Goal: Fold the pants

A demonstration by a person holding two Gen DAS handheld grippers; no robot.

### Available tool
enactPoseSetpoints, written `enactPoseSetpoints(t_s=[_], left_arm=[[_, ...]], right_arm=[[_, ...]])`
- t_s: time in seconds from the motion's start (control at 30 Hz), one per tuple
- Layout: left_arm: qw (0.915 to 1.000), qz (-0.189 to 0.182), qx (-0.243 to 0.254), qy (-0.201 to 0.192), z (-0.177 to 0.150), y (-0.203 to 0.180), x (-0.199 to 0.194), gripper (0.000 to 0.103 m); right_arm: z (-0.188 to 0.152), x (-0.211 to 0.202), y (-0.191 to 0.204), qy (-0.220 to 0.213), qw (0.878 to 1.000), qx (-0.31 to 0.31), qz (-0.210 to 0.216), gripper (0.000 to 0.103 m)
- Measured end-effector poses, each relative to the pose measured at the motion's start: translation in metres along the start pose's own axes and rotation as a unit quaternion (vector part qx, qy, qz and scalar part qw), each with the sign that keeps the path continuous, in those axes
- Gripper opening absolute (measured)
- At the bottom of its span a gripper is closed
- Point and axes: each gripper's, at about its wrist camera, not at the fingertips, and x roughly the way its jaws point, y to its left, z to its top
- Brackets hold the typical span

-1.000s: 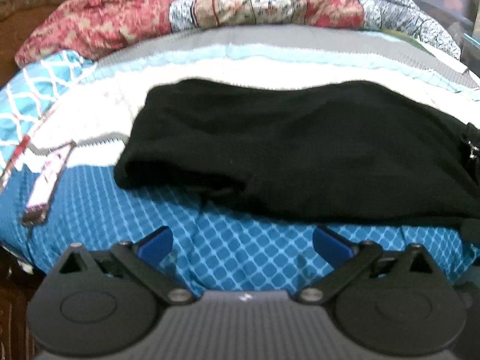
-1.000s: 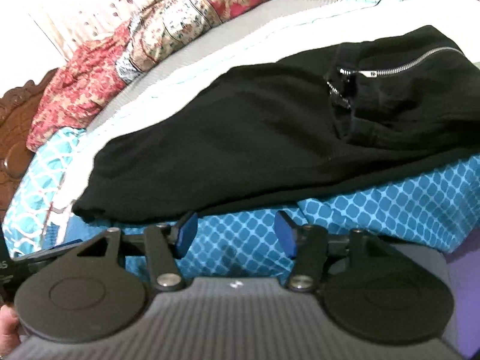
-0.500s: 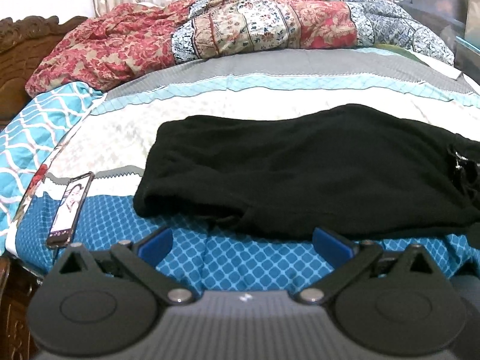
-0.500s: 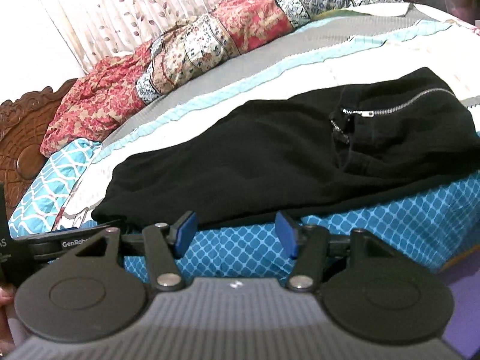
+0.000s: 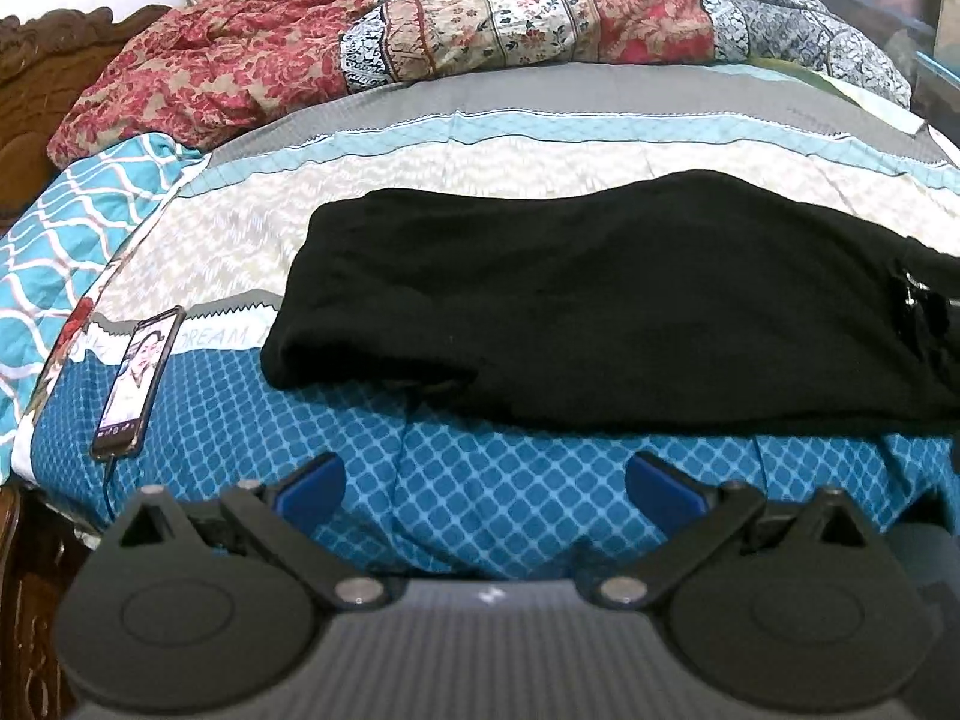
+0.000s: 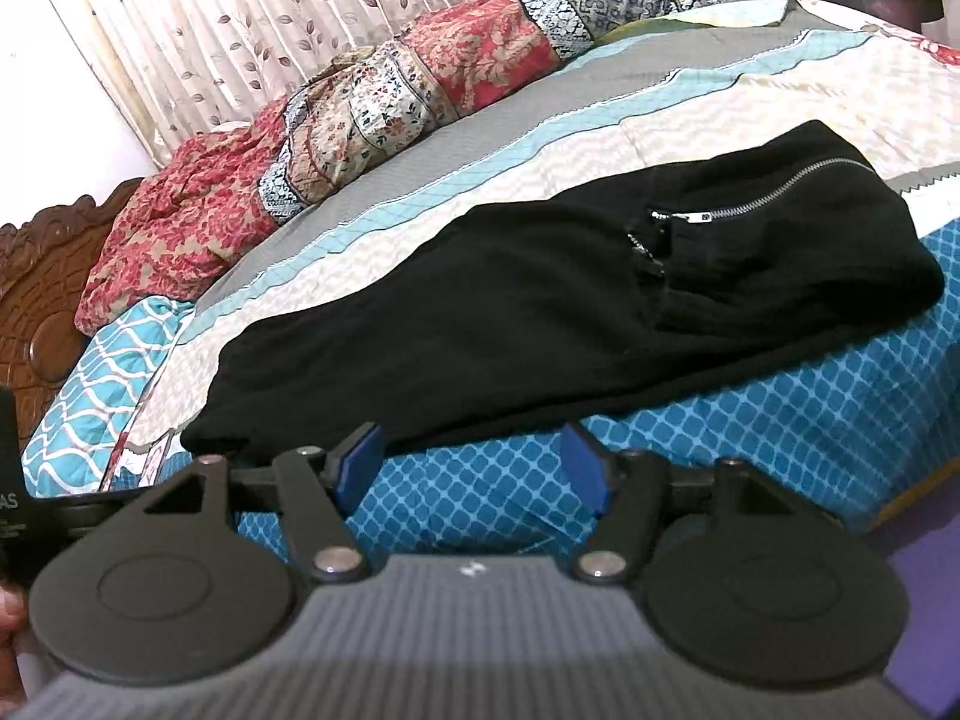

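Black pants (image 5: 600, 294) lie folded lengthwise across the near part of the bed, leg ends at the left, zippered waist at the right. In the right wrist view the pants (image 6: 540, 306) show a silver zipper (image 6: 786, 186). My left gripper (image 5: 486, 486) is open and empty, held back from the bed's front edge, below the pants' leg end. My right gripper (image 6: 474, 462) is open and empty, also short of the bed edge, below the pants' middle.
The bed has a blue patterned cover (image 5: 480, 480) hanging over its front edge. A phone (image 5: 138, 384) lies on the bed left of the pants. A rumpled red floral quilt (image 5: 420, 42) is piled at the back. A carved wooden headboard (image 6: 36, 300) stands at the left.
Both grippers have drawn back and risen from the bed, so the pants look smaller and farther. The pants lie as before. Both jaws stay open.
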Motion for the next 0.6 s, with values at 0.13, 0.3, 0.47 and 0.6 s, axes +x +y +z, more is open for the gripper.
enactPoseSetpoints(t_s=[0.13, 0.3, 0.47, 0.6], left_arm=[[1.0000, 0.003, 0.004, 0.002, -0.005, -0.001, -0.001, 0.103], [1.0000, 0.000, 0.000, 0.009, -0.008, 0.000, 0.000, 0.103], [0.9999, -0.006, 0.008, 0.009, -0.007, -0.008, -0.002, 0.103], [0.9994, -0.015, 0.031, 0.001, -0.001, -0.025, -0.005, 0.103]], right_arm=[[-0.002, -0.001, -0.003, 0.004, 1.000, 0.006, -0.003, 0.070], [-0.004, -0.004, -0.004, 0.006, 1.000, 0.006, -0.006, 0.072], [-0.005, -0.010, -0.002, -0.006, 1.000, 0.001, -0.013, 0.074], [-0.006, -0.014, -0.003, -0.018, 1.000, 0.008, -0.023, 0.074]])
